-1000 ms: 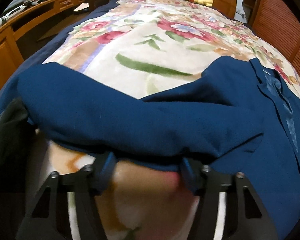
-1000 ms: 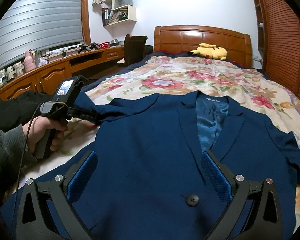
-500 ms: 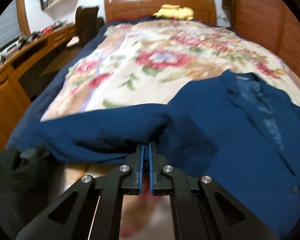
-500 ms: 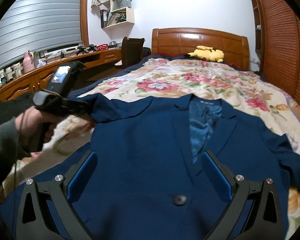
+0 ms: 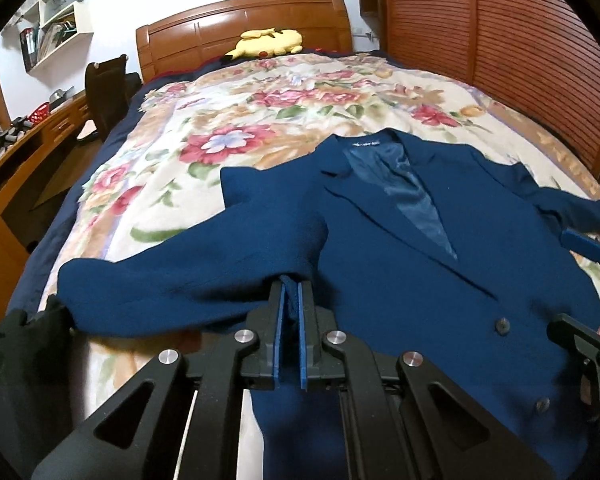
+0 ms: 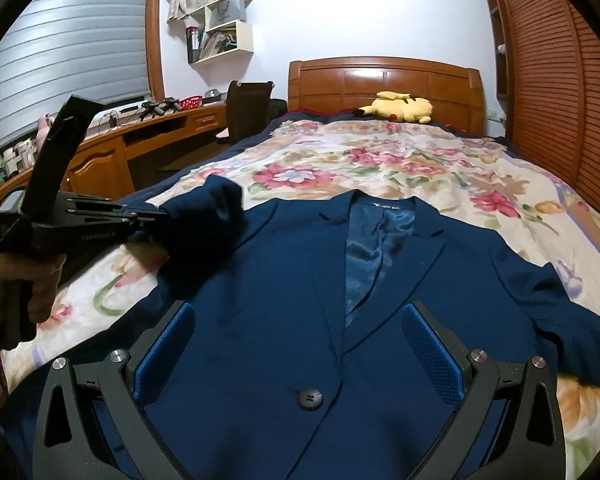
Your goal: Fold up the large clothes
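A navy blue blazer [image 6: 292, 304] lies face up on the floral bedspread [image 6: 400, 168], collar toward the headboard, lapels open on shiny lining. My left gripper [image 5: 290, 292] is shut on the blazer's left sleeve [image 5: 188, 284] and holds it lifted off the bed; it also shows in the right wrist view [image 6: 156, 220], with the sleeve bunched at its tip. My right gripper [image 6: 300, 344] is open and empty, hovering over the blazer's lower front near a dark button [image 6: 310, 399]. The right sleeve [image 6: 572, 312] lies spread out to the right.
A yellow plush toy [image 6: 396, 107] rests by the wooden headboard [image 6: 384, 80]. A wooden desk [image 6: 140, 140] and a dark chair [image 6: 248, 108] stand left of the bed. A slatted wooden wall [image 6: 560, 100] runs along the right. A black garment [image 5: 16, 344] lies at the bed's left corner.
My left gripper closed on the sleeve, then lifted it and carried it rightward toward the blazer's body. My right gripper stayed open above the blazer front.
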The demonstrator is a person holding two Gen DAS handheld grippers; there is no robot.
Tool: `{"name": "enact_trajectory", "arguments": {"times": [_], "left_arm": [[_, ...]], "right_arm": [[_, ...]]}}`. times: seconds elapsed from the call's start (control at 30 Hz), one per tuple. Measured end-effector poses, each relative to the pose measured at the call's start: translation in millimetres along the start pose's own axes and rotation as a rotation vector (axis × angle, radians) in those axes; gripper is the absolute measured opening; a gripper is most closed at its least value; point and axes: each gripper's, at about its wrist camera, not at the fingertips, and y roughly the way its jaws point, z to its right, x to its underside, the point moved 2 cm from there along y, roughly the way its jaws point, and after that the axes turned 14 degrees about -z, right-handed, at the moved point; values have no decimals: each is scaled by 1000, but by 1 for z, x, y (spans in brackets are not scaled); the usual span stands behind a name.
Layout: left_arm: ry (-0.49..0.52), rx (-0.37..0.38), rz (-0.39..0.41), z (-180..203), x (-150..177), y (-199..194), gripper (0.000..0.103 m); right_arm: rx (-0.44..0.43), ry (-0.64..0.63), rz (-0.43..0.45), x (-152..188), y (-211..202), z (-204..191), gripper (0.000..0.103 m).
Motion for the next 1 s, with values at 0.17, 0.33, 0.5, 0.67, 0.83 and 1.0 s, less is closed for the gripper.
{"name": "enact_trajectory", "arguments": {"times": [0.17, 0.33, 0.5, 0.67, 0.83, 1.0], "left_arm": [[-14, 13, 47, -9, 23, -22, 52], [-69, -10, 107, -36, 32, -38, 86], [-123, -47, 60, -59, 31, -9, 86], [-150, -61, 2, -74, 29, 30, 86], [-194, -46, -81, -89, 25, 68, 86], [-203, -48, -168, -95, 22, 99, 86]], "right_arm": [[-10, -26, -7, 0, 2, -8, 103], [-26, -26, -7, -1, 2, -3, 103], [-33, -38, -10, -1, 3, -4, 102], [-35, -59, -15, 0, 4, -9, 102], [-38, -69, -22, 1, 6, -10, 103], [-38, -76, -27, 0, 7, -11, 102]]}}
